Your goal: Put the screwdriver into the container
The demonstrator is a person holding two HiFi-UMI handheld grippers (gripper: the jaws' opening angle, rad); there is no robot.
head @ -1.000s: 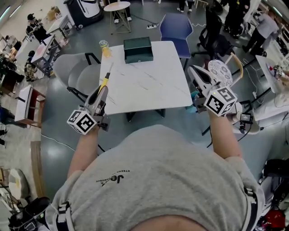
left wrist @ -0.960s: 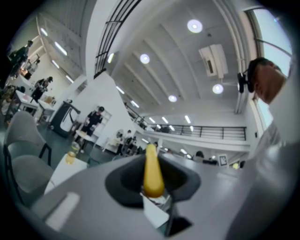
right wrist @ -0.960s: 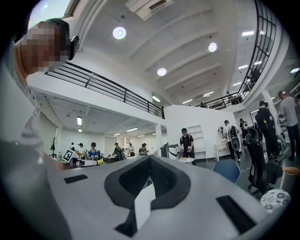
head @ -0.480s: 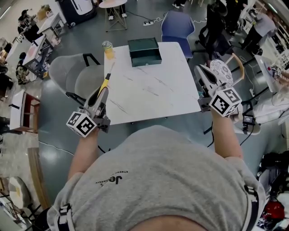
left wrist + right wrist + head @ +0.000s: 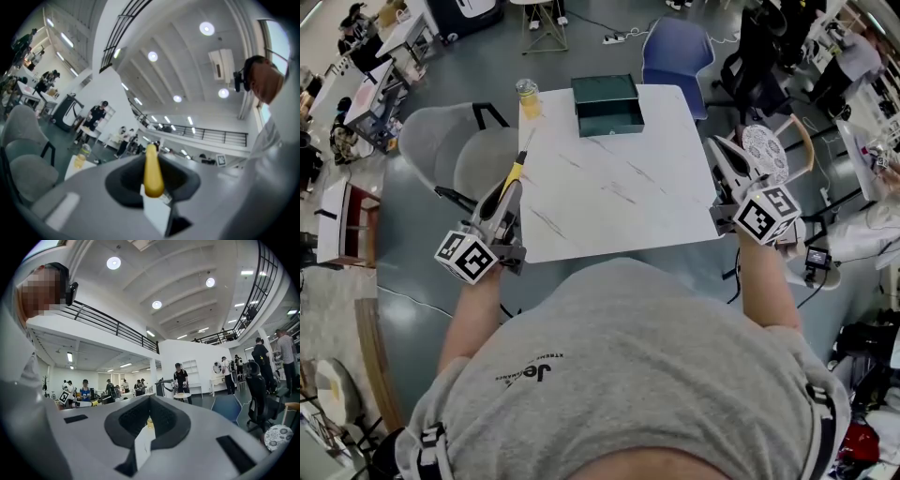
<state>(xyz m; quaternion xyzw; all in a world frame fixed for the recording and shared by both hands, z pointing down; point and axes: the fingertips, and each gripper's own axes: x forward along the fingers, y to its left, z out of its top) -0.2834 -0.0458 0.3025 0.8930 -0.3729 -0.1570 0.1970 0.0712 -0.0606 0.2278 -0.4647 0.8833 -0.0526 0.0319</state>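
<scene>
The screwdriver has a yellow handle and a thin shaft pointing toward the far side of the table. My left gripper is shut on its handle, just off the table's left edge. In the left gripper view the yellow handle sticks out forward from between the jaws of that gripper. The container is a dark green open box at the far edge of the white marble table, well ahead of both grippers. My right gripper hovers at the table's right edge, shut with nothing in it.
A bottle of yellow drink stands at the table's far left corner, beside the box. Grey chairs stand to the left, a blue chair behind the table, a round patterned stool to the right. Desks and people fill the room beyond.
Both grippers stay where they were, the left still holding the screwdriver. The head view has shifted a little, so the table and box sit slightly further right in the picture.
</scene>
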